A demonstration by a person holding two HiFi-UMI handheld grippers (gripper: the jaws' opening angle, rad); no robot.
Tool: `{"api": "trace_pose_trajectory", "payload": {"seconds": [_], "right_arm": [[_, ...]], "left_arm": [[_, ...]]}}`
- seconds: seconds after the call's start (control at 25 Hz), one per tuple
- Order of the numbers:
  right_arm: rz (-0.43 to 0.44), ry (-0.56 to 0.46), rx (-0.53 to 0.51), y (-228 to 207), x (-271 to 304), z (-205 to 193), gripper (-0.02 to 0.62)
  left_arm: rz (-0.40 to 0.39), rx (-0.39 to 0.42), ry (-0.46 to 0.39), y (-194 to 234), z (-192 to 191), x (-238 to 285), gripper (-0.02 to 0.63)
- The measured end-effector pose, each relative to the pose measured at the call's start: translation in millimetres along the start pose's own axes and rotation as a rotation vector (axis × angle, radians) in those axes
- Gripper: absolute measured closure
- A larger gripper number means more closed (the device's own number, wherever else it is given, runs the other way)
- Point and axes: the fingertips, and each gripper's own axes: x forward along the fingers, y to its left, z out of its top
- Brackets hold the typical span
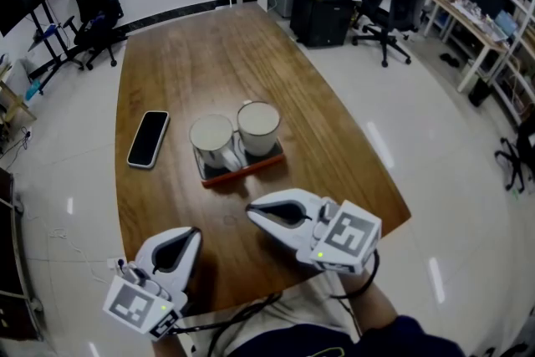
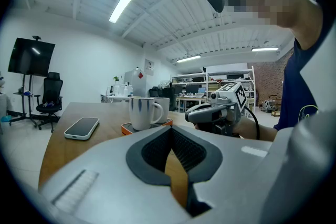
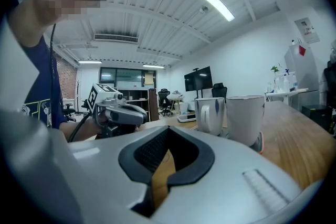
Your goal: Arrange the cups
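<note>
**Table (image 1: 209, 54), one.** Wood top with a warm brown grain and a satin finish. It is long, with bowed sides and rounded corners.

**Tray (image 1: 266, 164), one.** Small rectangle with a dark bed and an orange-red rim. We place it near the middle of the table and take all clock directions from it, in the head view.

**Cups, two.** Both stand upright on the tray, side by side.
- The left cup (image 1: 211, 136) is a white, smooth-glazed cylinder with a loop handle turned toward 5 o'clock. In the left gripper view we see dark blue petal-shaped strokes on its wall.
- The right cup (image 1: 259, 123) is the same shape and plain white where we can see it.
- Their rims are very close, and we cannot tell whether they touch.

**Phone (image 1: 149, 139), one.** Flat slab with rounded corners, a glossy black face and a pale edge. It lies on the wood at 9 o'clock, apart from the tray.

**Grippers, two.** Each has a grey-white moulded shell, black ribbed pads and a cube with square markers.
- The left gripper (image 1: 191, 232) is at 7 o'clock, over the near table edge. Its jaws are closed together with nothing between them.
- The right gripper (image 1: 251, 213) is at 6 o'clock, near the tray but not touching it. Its jaws are likewise closed and empty.
- In each gripper view we see only table wood through the hollow between the pads.
</note>
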Motion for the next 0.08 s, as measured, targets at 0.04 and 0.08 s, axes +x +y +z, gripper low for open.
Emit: {"api": "trace_pose_trajectory", "payload": {"seconds": [0.04,0.08], "right_arm": [[-0.001,-0.001,0.001,-0.2,0.1,0.3,0.583],[-0.003,-0.002,0.002,-0.3,0.2,0.6,0.583]], "left_arm": [[0.000,0.001,0.000,0.2,0.2,0.0,0.603],[0.000,0.001,-0.001,0.3,0.5,0.0,0.603]]}}
